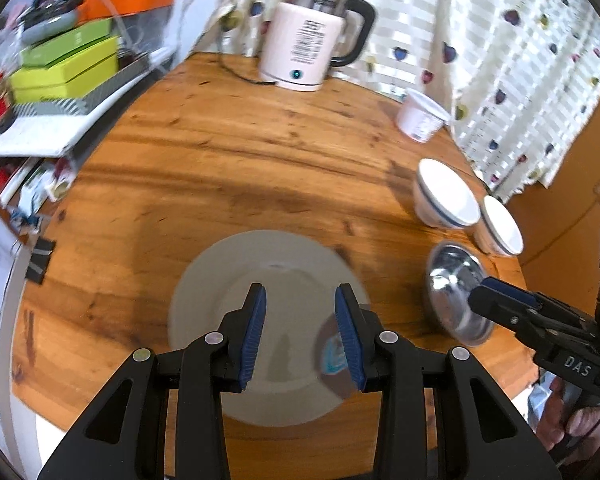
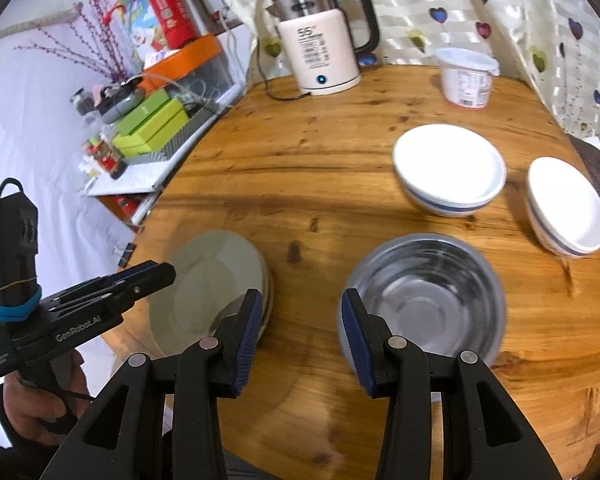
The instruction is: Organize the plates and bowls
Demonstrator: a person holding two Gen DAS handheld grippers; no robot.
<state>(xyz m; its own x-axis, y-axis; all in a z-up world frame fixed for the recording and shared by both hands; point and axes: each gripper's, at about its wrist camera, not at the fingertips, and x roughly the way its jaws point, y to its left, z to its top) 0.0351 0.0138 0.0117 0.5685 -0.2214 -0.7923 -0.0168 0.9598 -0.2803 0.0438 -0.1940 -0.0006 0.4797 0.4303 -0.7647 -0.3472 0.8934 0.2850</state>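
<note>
Plates [image 2: 216,280] sit stacked near-left on the tabletop [image 2: 320,168], looks done. Steel bowl [image 2: 424,300] and two white bowls [image 2: 450,168] [image 2: 566,206] lie apart at right, unstacked. Left gripper [image 1: 300,332] and right gripper [image 2: 300,336] both released, holding nothing.

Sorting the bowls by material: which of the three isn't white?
The steel bowl, shiny metal, just ahead of the right gripper; both others are white with blue stripes.

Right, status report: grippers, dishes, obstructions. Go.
Left gripper open above grey plate. Right gripper open beside steel bowl. Two white bowls apart, unstacked. Nothing blocking.
</note>
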